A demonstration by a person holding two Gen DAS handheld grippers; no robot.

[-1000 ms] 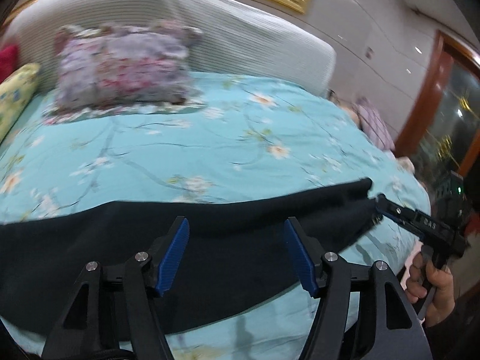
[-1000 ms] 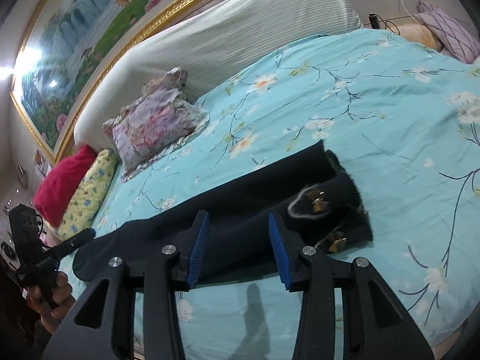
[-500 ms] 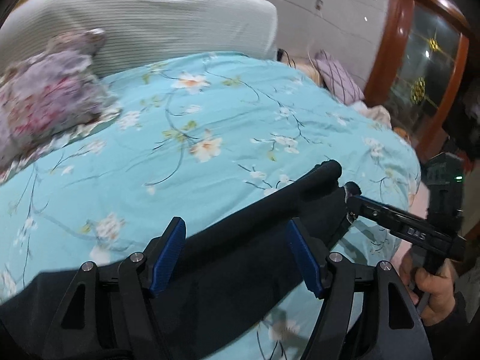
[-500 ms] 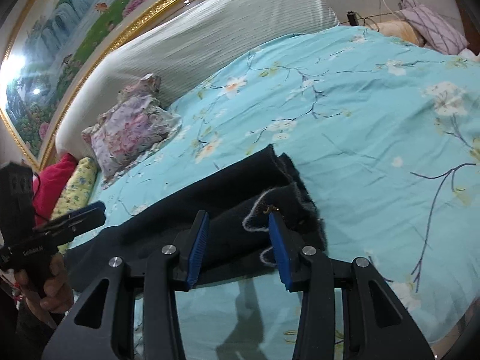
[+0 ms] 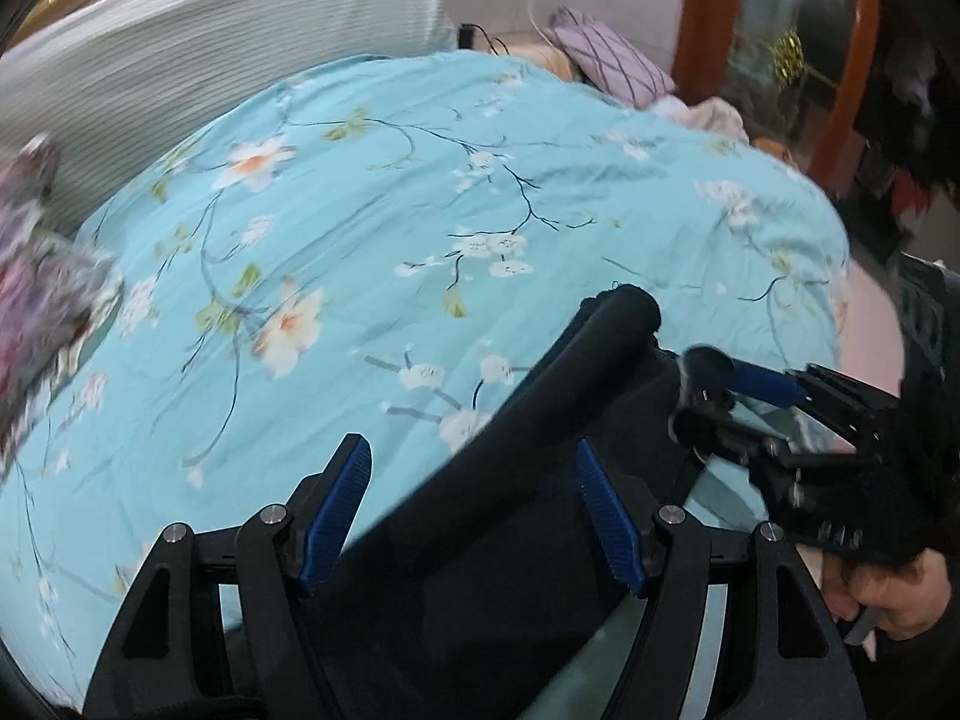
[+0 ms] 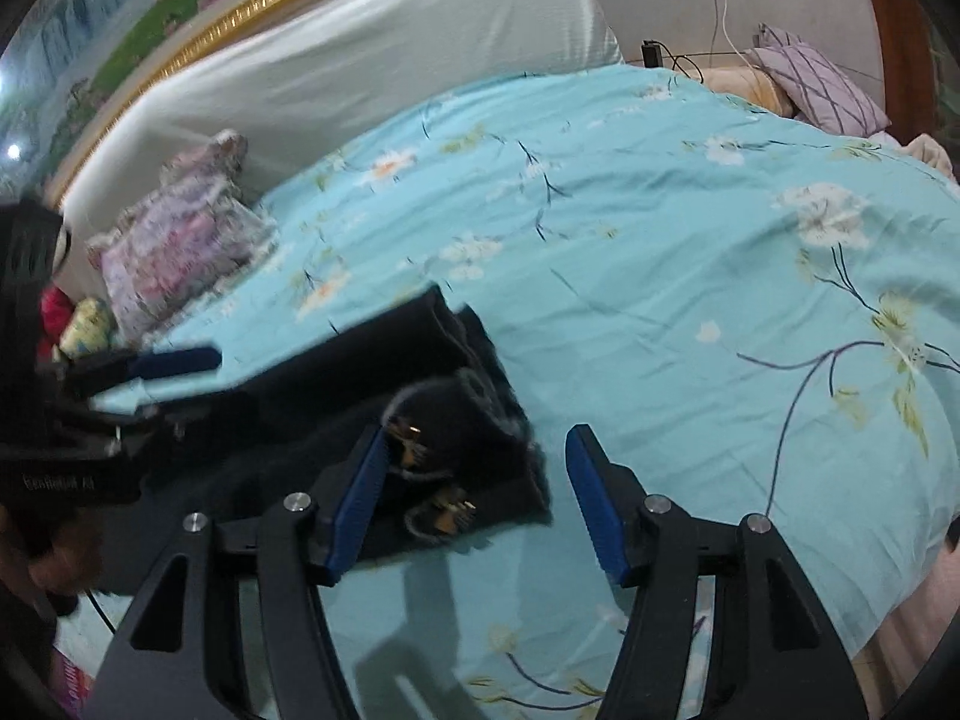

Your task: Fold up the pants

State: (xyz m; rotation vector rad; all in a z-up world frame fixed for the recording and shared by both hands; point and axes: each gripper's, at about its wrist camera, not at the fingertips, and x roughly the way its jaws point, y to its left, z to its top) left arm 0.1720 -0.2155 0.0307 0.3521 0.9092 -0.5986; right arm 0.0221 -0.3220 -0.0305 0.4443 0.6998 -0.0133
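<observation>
1. Black pants point(image 6: 336, 396) lie along the near edge of the bed, on the teal floral bedspread point(image 6: 690, 276). One end with metal clasps or buttons sits directly in front of the right gripper point(image 6: 477, 501); the rest runs off toward the left gripper point(image 5: 474, 516).
2. Right gripper: jaws opening, nothing pinched. The clasp end sits partly between the fingers, and the left pad looks just beside the fabric, not pressing. The cloth lies flat on the bed, so it reads as a release.
3. Left gripper: jaws wide, hovering over the middle of the pants. Fabric shows between the fingers, but the pads don't press on it. The left view is motion-blurred, so I can't tell whether they touch.
4. In the left view the far edge of the pants is a thick rolled ridge point(image 5: 606, 324), which looks like a fold line. My read is that one fold is already laid.
5. Step in hand, as a judgement: a fold just set down, both grippers free, repositioning for the next one.
6. Next move calls for picking a grab point on one end, closing on all layers at once, then carrying that end over toward the other end.
7. Risks: catching only the top layer, or dragging the stack off the near bed edge.
8. Floral pillow point(image 6: 180, 240) and headboard point(image 6: 360, 60) are well apart from the work.
</observation>
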